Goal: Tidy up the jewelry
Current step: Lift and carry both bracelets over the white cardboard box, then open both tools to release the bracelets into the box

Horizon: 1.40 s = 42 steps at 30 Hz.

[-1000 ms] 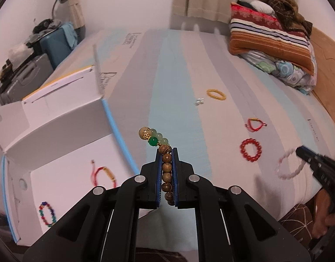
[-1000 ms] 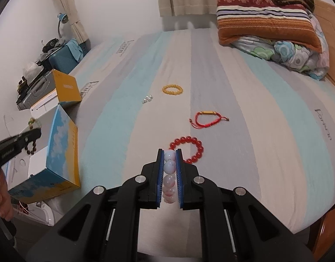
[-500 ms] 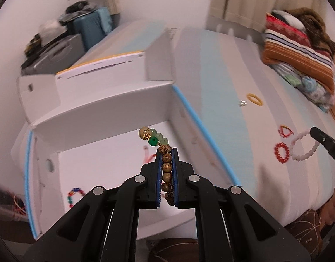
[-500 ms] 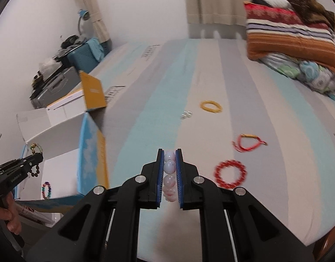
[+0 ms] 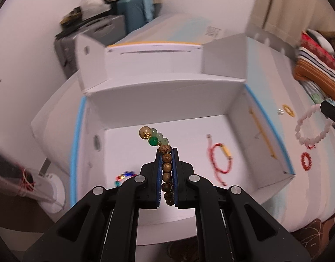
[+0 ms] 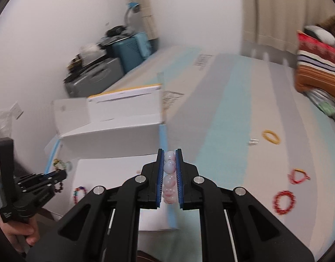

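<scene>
My left gripper (image 5: 166, 150) is shut on a wooden bead bracelet (image 5: 166, 168) with green and tan beads at its top, held above the open white box (image 5: 167, 91). Inside the box lie a red cord bracelet (image 5: 219, 160) and a multicoloured bead bracelet (image 5: 123, 175). My right gripper (image 6: 169, 152) is shut on a pale pink bead bracelet (image 6: 169, 174), close to the box's blue-edged right wall (image 6: 163, 135). In the left wrist view that pink bracelet (image 5: 309, 128) hangs over the bed to the right of the box.
On the striped bed (image 6: 232, 109) lie a red bead bracelet (image 6: 284, 202), a red cord bracelet (image 6: 298, 175), a yellow ring bracelet (image 6: 271, 136) and small silver pieces (image 6: 253, 142). Suitcases (image 6: 102, 74) stand at the wall. Folded blankets (image 6: 318, 65) lie far right. A hand (image 6: 16, 233) holds the left gripper.
Both grippers have swung left toward the box. The left one has gone from over the bed to over the box's inside. The right one, higher, has come up to the box's right wall.
</scene>
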Each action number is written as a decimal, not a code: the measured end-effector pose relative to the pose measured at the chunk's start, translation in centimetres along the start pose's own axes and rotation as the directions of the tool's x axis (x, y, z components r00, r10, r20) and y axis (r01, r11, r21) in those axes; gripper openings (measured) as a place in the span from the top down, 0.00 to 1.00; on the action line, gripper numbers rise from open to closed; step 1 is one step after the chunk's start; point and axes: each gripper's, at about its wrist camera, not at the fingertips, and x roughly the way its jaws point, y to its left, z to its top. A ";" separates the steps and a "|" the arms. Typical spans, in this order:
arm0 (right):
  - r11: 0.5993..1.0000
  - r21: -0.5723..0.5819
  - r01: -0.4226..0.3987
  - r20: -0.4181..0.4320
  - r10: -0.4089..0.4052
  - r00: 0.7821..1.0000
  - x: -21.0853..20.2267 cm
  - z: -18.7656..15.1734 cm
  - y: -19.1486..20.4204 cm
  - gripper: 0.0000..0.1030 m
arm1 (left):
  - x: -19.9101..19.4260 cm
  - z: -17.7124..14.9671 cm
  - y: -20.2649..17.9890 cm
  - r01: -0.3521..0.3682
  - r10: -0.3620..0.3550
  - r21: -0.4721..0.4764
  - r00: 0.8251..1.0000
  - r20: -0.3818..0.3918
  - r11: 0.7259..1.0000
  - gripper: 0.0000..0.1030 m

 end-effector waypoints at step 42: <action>0.990 -0.098 -0.098 -0.273 0.068 0.960 7.6 -5.0 8.7 0.30 | 3.0 -2.6 3.6 -0.034 0.028 -0.072 0.997 -0.078 0.997 0.54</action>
